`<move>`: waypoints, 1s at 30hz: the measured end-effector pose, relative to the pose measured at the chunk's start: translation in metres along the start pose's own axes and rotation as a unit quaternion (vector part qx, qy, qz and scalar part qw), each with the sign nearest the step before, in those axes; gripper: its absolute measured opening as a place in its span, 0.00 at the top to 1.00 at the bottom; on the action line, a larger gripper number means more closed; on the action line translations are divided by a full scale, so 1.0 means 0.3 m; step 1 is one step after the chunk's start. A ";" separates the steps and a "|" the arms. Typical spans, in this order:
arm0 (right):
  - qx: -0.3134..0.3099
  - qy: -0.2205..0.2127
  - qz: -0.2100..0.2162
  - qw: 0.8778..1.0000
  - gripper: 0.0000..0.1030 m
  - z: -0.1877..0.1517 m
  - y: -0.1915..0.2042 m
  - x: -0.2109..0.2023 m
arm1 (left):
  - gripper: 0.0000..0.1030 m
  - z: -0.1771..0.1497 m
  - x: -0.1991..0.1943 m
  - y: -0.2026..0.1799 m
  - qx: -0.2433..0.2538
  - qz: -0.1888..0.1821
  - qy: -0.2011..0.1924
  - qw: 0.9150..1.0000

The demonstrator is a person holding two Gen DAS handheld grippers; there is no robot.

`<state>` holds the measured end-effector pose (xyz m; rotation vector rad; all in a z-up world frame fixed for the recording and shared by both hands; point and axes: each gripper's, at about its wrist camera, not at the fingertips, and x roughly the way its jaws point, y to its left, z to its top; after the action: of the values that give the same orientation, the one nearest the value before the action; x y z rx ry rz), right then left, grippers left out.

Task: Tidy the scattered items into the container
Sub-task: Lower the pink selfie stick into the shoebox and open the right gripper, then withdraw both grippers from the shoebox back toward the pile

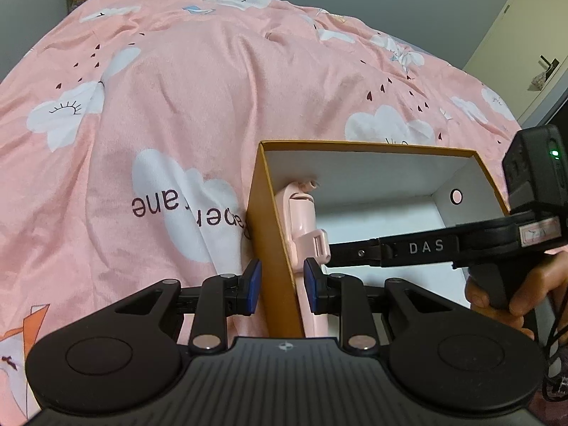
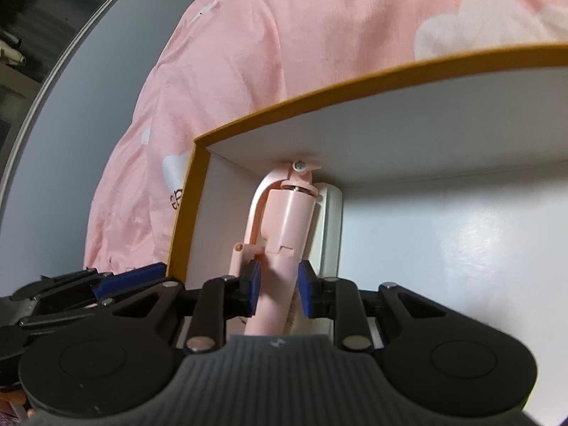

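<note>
Right gripper (image 2: 277, 289) clamps pink selfie stick (image 2: 284, 227) inside box (image 2: 355, 103).

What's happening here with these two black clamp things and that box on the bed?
A person is tidying up with a hand-held gripper in each hand. The left gripper pinches the side wall of the orange box, steadying it on the pink bedspread. The right gripper grips a pink selfie stick and has it inside the box, its head against the far wall. It has not been let go.
</note>
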<state>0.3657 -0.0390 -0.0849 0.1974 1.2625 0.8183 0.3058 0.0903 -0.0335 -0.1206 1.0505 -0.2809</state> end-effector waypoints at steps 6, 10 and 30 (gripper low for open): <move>-0.036 -0.009 -0.028 0.999 0.74 -0.041 0.047 -0.056 | 0.72 -0.014 -0.045 -0.056 0.015 0.012 -0.003 1.000; -0.047 -0.020 -0.035 0.998 0.74 -0.067 0.066 -0.109 | 0.72 -0.029 -0.086 -0.087 0.020 0.019 -0.006 1.000; -0.129 -0.102 -0.102 0.981 0.68 -0.321 0.213 -0.441 | 0.72 -0.177 -0.314 -0.256 0.031 0.020 -0.038 0.999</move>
<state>0.2422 -0.1070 0.0200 -0.0558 0.9557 0.7552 0.2028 0.0455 0.0370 -0.0551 0.9663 -0.2708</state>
